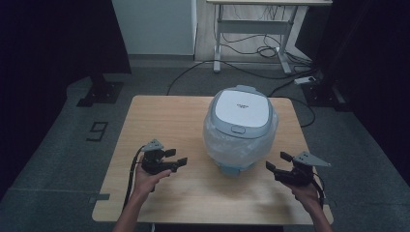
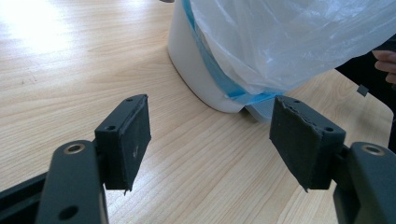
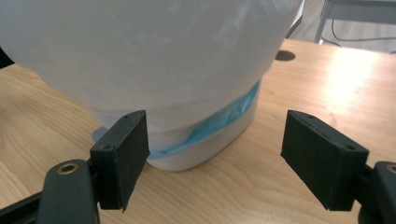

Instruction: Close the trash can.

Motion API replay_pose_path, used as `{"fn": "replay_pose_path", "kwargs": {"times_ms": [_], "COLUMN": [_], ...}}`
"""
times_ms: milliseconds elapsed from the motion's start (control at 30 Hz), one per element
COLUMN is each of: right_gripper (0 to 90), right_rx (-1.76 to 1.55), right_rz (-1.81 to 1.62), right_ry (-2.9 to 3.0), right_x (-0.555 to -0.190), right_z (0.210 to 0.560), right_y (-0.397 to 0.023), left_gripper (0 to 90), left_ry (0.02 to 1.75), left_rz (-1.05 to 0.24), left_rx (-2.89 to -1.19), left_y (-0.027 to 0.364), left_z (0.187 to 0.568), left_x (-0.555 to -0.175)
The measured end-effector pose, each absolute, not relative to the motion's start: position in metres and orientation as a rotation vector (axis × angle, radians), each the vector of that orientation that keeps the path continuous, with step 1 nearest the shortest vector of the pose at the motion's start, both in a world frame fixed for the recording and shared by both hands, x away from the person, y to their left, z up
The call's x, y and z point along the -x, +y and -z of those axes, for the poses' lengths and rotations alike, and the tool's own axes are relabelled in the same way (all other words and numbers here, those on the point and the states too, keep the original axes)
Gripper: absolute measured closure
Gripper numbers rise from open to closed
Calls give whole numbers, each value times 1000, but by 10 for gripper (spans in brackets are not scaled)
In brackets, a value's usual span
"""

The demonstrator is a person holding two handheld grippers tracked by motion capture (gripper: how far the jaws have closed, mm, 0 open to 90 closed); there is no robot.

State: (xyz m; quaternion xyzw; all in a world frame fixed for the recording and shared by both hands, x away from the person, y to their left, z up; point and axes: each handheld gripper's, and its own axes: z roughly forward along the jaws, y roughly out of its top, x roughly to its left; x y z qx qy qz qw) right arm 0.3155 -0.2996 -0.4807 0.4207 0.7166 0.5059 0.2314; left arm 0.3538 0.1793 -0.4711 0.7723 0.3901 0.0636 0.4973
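Note:
A white and pale-blue rice cooker (image 1: 240,126) stands on the wooden table (image 1: 159,121), its body wrapped in a clear plastic bag (image 1: 220,142) and its lid shut. My left gripper (image 1: 177,158) is held low to the cooker's left, jaws open and empty, pointing at it. My right gripper (image 1: 278,162) hangs near the cooker's front right, also open and empty. In the left gripper view the bag (image 2: 289,42) and the cooker's white base (image 2: 196,70) lie just beyond the pads (image 2: 135,140). In the right gripper view the base (image 3: 205,149) with a blue strip sits close ahead.
The table's front edge (image 1: 203,222) lies just under my forearms. Behind the table are a white desk frame (image 1: 251,29), cables and a power strip (image 1: 304,79) on the grey floor. Dark curtains flank both sides.

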Motion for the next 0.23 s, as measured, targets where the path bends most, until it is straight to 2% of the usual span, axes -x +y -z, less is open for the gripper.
{"fn": "replay_pose_path", "kwargs": {"times_ms": [233], "right_gripper": [225], "right_rx": [-1167], "right_rz": [-1413], "right_ry": [1961], "right_x": [-316], "right_z": [480], "right_y": [-303], "left_gripper": [288], "left_ry": [948], "left_rz": [-162], "left_rx": [-1873], "left_y": [180], "left_z": [471], "left_x": [-354]}}
